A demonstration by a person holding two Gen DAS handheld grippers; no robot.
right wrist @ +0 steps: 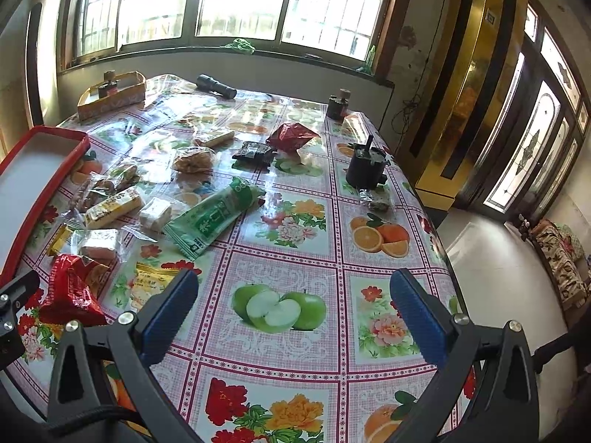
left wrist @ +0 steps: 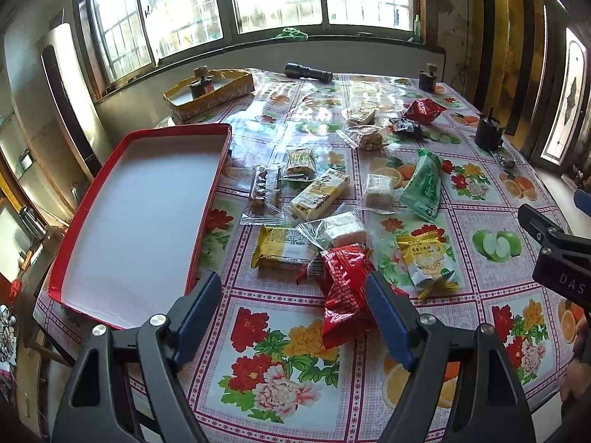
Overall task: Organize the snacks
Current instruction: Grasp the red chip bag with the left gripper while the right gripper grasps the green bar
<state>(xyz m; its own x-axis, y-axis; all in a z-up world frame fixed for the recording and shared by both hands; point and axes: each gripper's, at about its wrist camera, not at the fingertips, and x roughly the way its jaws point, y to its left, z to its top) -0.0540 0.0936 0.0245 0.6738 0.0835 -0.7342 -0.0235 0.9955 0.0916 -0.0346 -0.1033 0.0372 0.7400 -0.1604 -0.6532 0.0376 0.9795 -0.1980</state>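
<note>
Several wrapped snacks lie scattered on the flowered tablecloth. A crumpled red packet (left wrist: pixel 341 288) lies nearest, just ahead of my left gripper (left wrist: pixel 295 301), which is open and holds nothing. Beyond it lie a yellow packet (left wrist: pixel 426 258), a dark yellow bar (left wrist: pixel 280 249), a green packet (left wrist: pixel 423 184) and clear-wrapped cakes (left wrist: pixel 376 188). A red-rimmed tray with a white floor (left wrist: pixel 218 181) stands at the left. My right gripper (right wrist: pixel 293 302) is open above a bare patch of cloth printed with green apples, with the red packet (right wrist: pixel 72 291) and the green packet (right wrist: pixel 214 217) to its left.
A yellow box (left wrist: pixel 221 92) with a small jar in it stands at the far left corner. A black flashlight (left wrist: pixel 308 72) lies at the far edge. Dark jars (right wrist: pixel 364 166) stand along the right side. The table edge (right wrist: pixel 448 258) drops off at the right to the floor.
</note>
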